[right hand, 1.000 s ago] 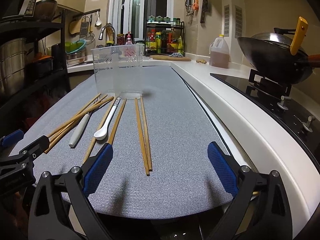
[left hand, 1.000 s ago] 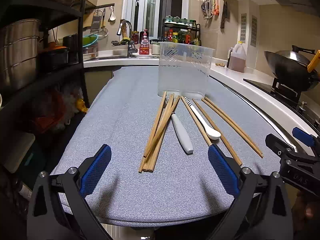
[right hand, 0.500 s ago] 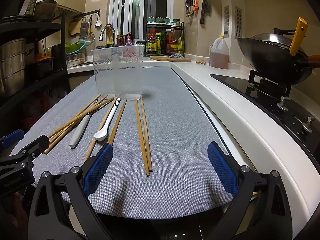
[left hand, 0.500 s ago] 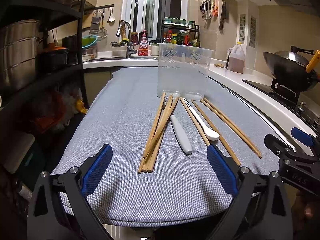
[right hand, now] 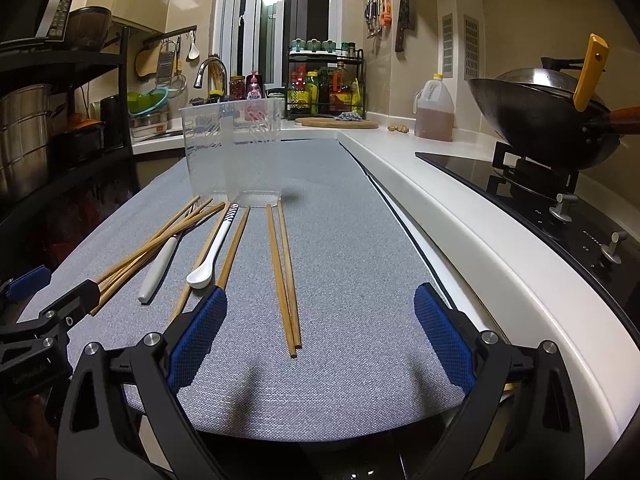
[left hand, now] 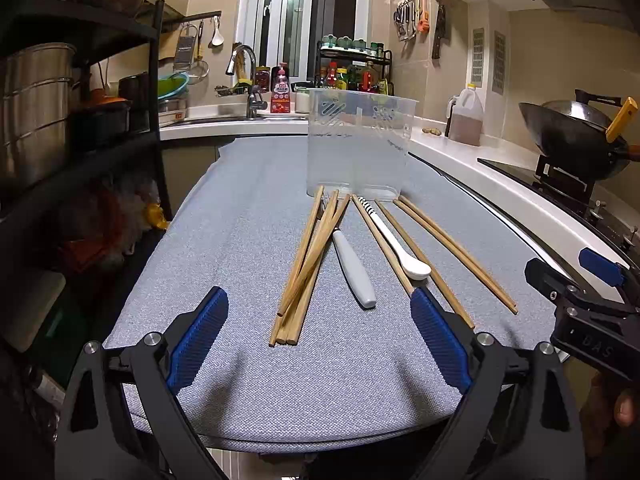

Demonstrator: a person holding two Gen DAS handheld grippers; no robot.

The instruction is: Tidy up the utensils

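Several wooden chopsticks lie on a grey mat [left hand: 240, 240]: a bundle [left hand: 308, 256] at left, loose ones around a white spoon [left hand: 396, 246] with a striped handle, and a pair [left hand: 456, 252] at right. A white-handled utensil [left hand: 354, 270] lies between bundle and spoon. A clear plastic holder [left hand: 358, 144] stands upright behind them. My left gripper [left hand: 318, 332] is open and empty, near the bundle's near ends. My right gripper [right hand: 320, 328] is open and empty, near the ends of the right pair [right hand: 284, 276]. The spoon [right hand: 212, 252] and the holder [right hand: 230, 156] also show in the right wrist view.
A white counter [right hand: 460, 220] runs along the right with a black hob [right hand: 540, 200] and a wok [right hand: 544, 120]. An oil jug [right hand: 434, 110] stands at the back right. A dark shelf rack [left hand: 80, 120] with pots stands to the left. The sink [left hand: 224, 120] is behind.
Both grippers have drifted very slightly; the views have barely shifted. The utensils have not moved.
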